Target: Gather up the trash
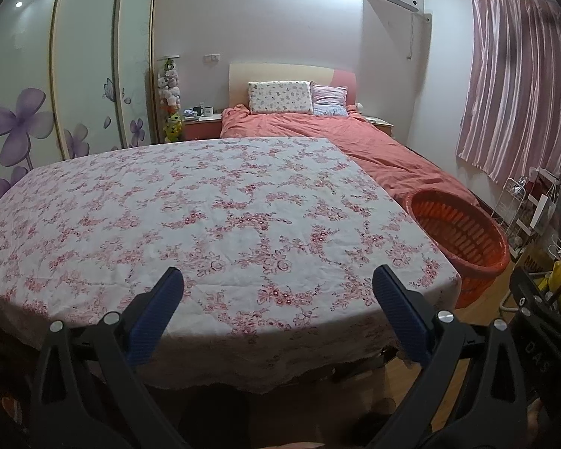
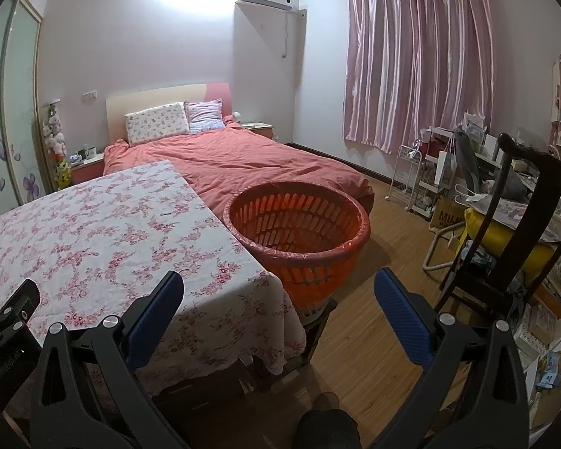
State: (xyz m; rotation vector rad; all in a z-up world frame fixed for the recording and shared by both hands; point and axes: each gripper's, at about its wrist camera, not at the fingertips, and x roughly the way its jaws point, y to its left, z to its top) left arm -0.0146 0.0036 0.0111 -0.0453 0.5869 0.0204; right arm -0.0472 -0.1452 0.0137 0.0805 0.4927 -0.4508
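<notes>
Above the table's near edge, the left gripper (image 1: 276,292) hangs with fingers apart, empty; the right gripper (image 2: 278,292) likewise, off the right corner. Beside that corner the orange basket (image 2: 299,224) waits for trash, likely within reach; none shows on the table (image 1: 205,205).

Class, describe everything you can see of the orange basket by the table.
The orange basket is round, plastic-looking, with slotted walls and a thick rolled rim. It stands upright on a low dark stand, beside the floral-clothed table's right corner, in front of the bed's foot. Its visible interior looks empty. Neither gripper touches it.
</notes>
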